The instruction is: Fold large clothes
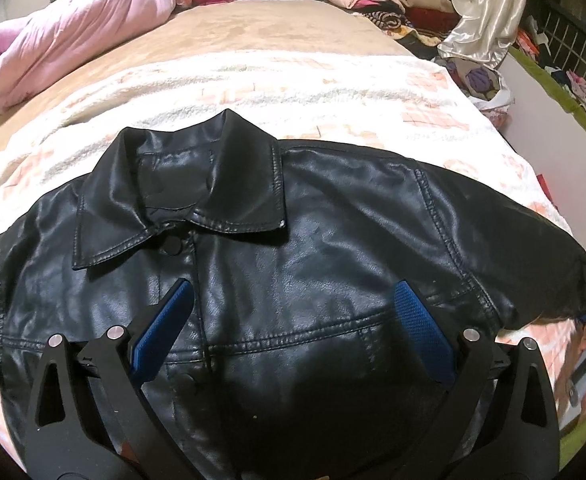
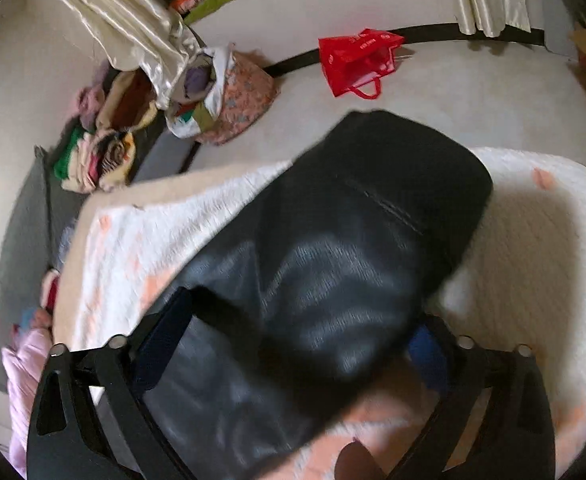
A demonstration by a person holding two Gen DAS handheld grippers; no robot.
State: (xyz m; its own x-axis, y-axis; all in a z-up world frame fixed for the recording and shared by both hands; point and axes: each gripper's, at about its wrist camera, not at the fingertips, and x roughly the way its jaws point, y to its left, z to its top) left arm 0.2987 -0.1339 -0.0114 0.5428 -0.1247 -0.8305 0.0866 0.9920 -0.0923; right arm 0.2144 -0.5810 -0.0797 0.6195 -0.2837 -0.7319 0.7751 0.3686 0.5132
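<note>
1. On the bed's fleecy blanket (image 1: 333,92), the black leather jacket (image 1: 293,216) is lying front-up, collar away, spread flat so it's ready for folding.
2. Left claw (image 1: 289,320) is hovering over the chest, wide open, gripping nothing.
3. Right claw (image 2: 301,344) is straddling the sleeve (image 2: 357,216), probably to fold it inward; it's too blurry to tell if it's pinching.

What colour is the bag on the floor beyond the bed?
Red: the bag shows best in the right wrist view.
</note>
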